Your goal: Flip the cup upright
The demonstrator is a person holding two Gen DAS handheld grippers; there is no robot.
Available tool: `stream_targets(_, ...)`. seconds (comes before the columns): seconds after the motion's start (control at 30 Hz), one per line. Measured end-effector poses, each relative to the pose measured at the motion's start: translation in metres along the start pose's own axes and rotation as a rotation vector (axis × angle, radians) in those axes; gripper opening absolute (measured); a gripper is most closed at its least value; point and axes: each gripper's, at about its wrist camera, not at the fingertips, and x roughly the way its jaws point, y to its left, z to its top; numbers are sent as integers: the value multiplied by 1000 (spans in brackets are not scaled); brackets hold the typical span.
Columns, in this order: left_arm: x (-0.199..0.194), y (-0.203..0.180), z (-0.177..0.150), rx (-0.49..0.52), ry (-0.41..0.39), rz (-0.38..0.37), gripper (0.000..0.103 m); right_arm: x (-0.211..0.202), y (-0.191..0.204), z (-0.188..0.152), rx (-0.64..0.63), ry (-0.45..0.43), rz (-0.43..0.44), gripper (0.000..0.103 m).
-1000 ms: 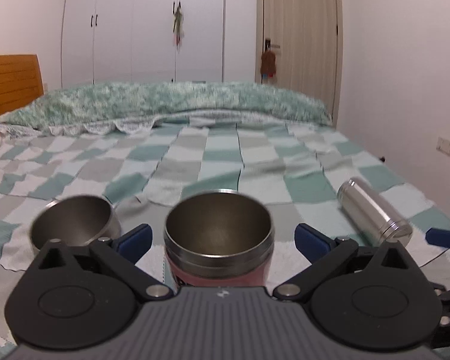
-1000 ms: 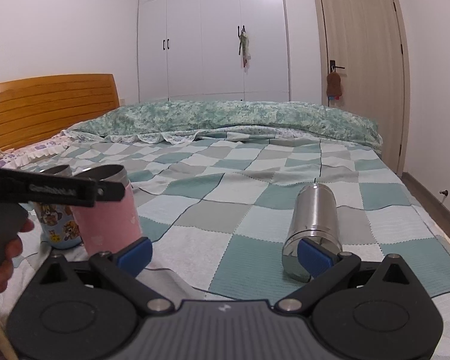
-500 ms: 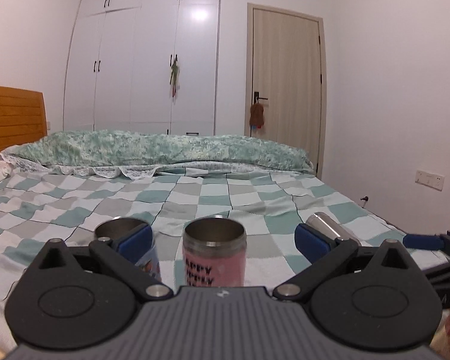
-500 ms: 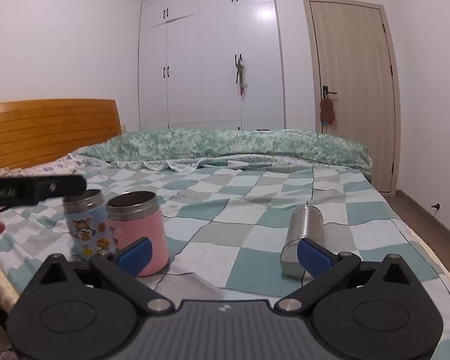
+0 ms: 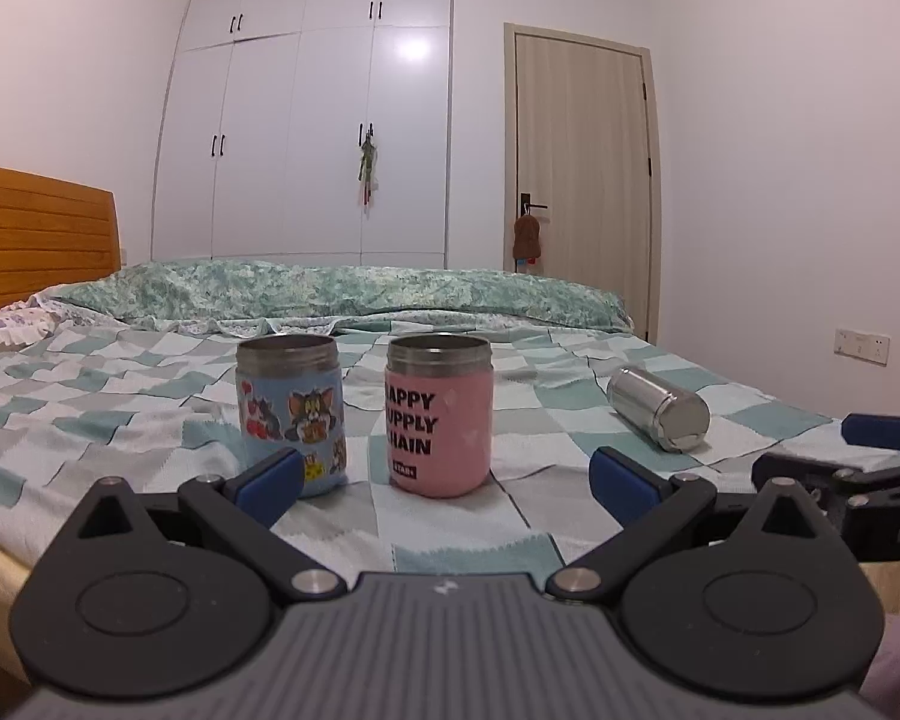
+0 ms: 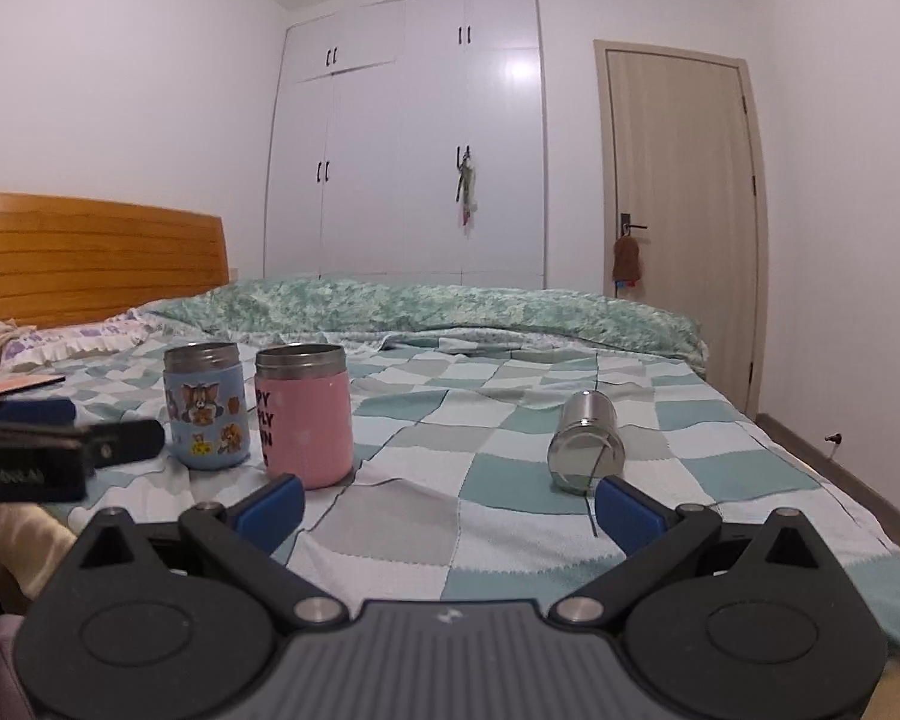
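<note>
A pink cup (image 5: 439, 414) (image 6: 303, 414) stands upright on the checked bedspread, mouth up. A blue cartoon cup (image 5: 291, 411) (image 6: 206, 405) stands upright just left of it. A plain steel cup (image 5: 658, 408) (image 6: 586, 449) lies on its side to the right. My left gripper (image 5: 444, 483) is open and empty, drawn back from the pink cup. My right gripper (image 6: 447, 507) is open and empty, short of the steel cup, which lies ahead near its right finger.
The bedspread (image 5: 150, 420) covers the bed, with a rolled green quilt (image 5: 342, 294) at the far side. A wooden headboard (image 6: 90, 258) is at the left. A wardrobe (image 5: 306, 144) and door (image 5: 582, 180) stand behind. The bed's front edge is just below both grippers.
My left gripper has let go of the pink cup and pulled back and down; the cup now stands apart from it. My right gripper has also drawn back from the steel cup.
</note>
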Motion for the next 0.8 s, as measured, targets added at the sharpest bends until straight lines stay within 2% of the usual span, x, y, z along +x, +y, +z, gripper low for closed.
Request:
stream_targets(0.2, -6, -4, -12, -2, -35, 39, 103, -12, 3, -6, -10, -45, -27, 103)
stream_targets(0.47, -17, -13, -18, 41, -75, 52, 103, -22, 0, -10, 13, -72, -44, 103)
stream_targets(0.8, -23, -15, -20, 47, -90, 55, 103, -30, 1, -12, 5, -94, -63, 103)
